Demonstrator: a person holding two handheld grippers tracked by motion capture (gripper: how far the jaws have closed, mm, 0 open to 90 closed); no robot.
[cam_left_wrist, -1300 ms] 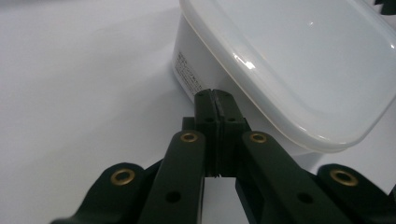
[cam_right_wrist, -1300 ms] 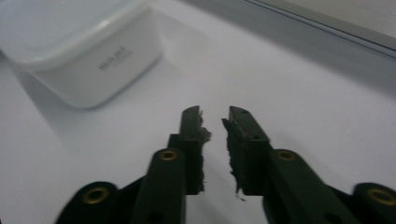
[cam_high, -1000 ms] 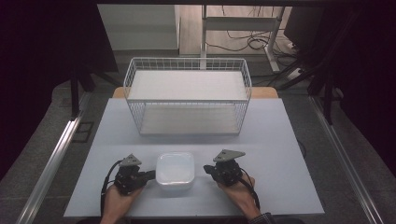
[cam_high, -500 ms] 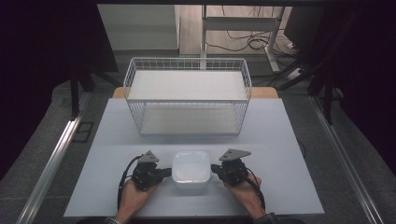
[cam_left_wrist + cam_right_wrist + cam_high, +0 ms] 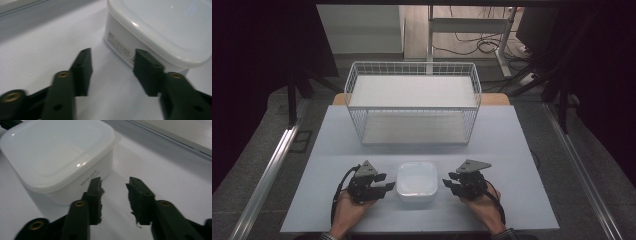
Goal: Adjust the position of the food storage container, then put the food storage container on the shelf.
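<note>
One lidded container [image 5: 416,181], upright, square.

1. White container [image 5: 160,27], upper right of the left gripper view: cut off by the top and right edges; side label print too small to read.
2. The same container, upper left of the right gripper view: left part cropped.
3. Forearms, bottom of the high view: cut off by the lower edge.

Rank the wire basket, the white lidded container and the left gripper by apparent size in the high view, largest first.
1. wire basket, by far the largest.
2. white lidded container.
3. left gripper, slightly smaller than the container; all three lie at differing distances, so only apparent size.
</note>
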